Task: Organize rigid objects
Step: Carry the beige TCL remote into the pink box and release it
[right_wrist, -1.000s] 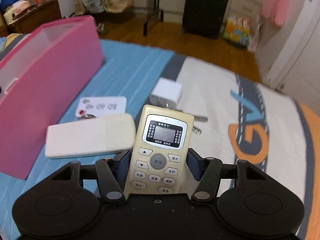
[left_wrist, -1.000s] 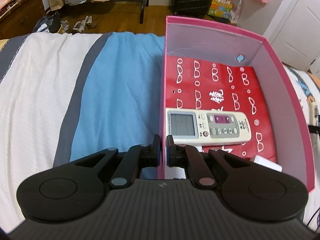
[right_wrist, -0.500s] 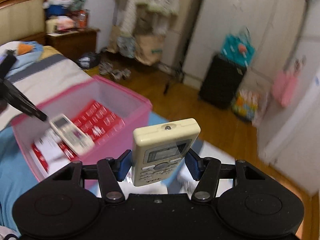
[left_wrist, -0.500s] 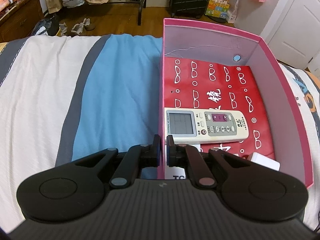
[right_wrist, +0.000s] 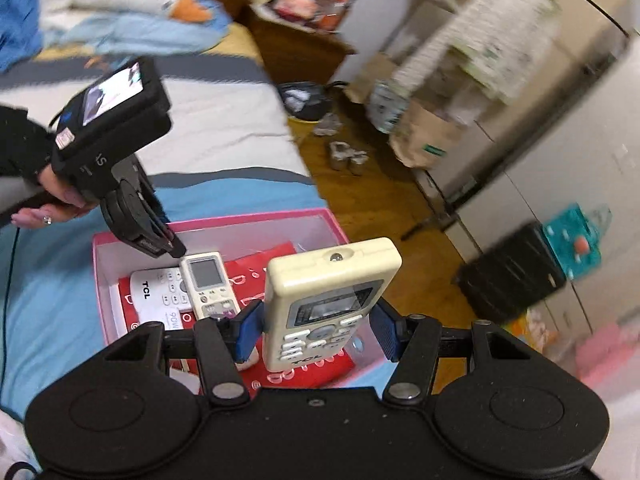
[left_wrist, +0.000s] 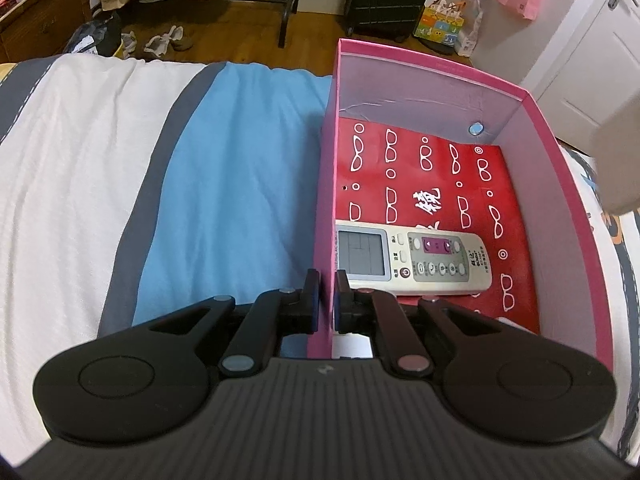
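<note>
Fingers of the left gripper (left_wrist: 328, 298) pinch the pink box (left_wrist: 560, 168) wall; right gripper (right_wrist: 316, 332), angled downward, clamps a cream remote (right_wrist: 320, 300).

Blurred pale object (left_wrist: 618, 152) cut off at edge, white TCL remote (right_wrist: 154, 294) partly hidden

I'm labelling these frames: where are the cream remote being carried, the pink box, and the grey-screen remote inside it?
cream remote (right_wrist: 320, 304), right wrist view, its screen
pink box (left_wrist: 556, 184), left wrist view, right wall
grey-screen remote (left_wrist: 412, 258), left wrist view, button panel
</note>
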Action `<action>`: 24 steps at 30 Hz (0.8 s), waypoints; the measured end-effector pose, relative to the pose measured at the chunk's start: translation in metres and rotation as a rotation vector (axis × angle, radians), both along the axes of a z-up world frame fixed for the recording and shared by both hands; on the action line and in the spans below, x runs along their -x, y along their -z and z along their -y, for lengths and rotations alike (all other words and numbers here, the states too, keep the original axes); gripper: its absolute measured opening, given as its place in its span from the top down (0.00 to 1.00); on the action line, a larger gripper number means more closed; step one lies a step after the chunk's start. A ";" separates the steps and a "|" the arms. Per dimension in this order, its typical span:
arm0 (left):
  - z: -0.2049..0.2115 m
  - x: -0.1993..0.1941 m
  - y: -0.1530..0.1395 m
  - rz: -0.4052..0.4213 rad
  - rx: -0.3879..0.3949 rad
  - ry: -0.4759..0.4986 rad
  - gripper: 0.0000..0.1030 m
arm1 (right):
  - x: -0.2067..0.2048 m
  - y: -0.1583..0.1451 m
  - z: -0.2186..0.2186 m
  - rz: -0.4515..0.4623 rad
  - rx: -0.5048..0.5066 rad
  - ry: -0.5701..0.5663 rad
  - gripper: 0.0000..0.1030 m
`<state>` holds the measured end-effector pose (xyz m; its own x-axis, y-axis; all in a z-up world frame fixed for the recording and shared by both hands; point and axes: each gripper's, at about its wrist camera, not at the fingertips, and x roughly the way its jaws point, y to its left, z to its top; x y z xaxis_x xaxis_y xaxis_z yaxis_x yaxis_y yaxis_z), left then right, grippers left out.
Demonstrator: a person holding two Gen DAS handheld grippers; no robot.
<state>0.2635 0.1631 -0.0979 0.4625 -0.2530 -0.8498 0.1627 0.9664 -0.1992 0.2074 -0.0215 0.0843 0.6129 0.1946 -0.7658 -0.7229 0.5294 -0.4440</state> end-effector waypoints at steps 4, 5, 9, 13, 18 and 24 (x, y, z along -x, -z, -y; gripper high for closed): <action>-0.002 0.001 0.000 0.005 0.012 0.000 0.94 | -0.016 0.025 -0.024 -0.058 0.089 -0.058 0.39; -0.004 0.001 0.000 0.005 0.017 0.001 0.94 | -0.021 0.033 -0.028 -0.063 0.116 -0.067 0.39; -0.008 0.000 -0.001 -0.009 0.048 -0.012 0.94 | -0.046 0.059 -0.045 -0.151 0.142 -0.032 0.39; -0.006 0.002 0.000 0.011 0.029 0.003 0.94 | -0.063 0.087 -0.055 -0.200 0.173 -0.020 0.39; -0.007 0.000 0.000 -0.007 0.042 0.002 0.94 | -0.065 0.125 -0.052 -0.148 0.362 -0.114 0.39; -0.005 -0.002 0.000 -0.007 0.036 0.001 0.94 | -0.085 0.123 -0.056 -0.220 0.320 -0.140 0.40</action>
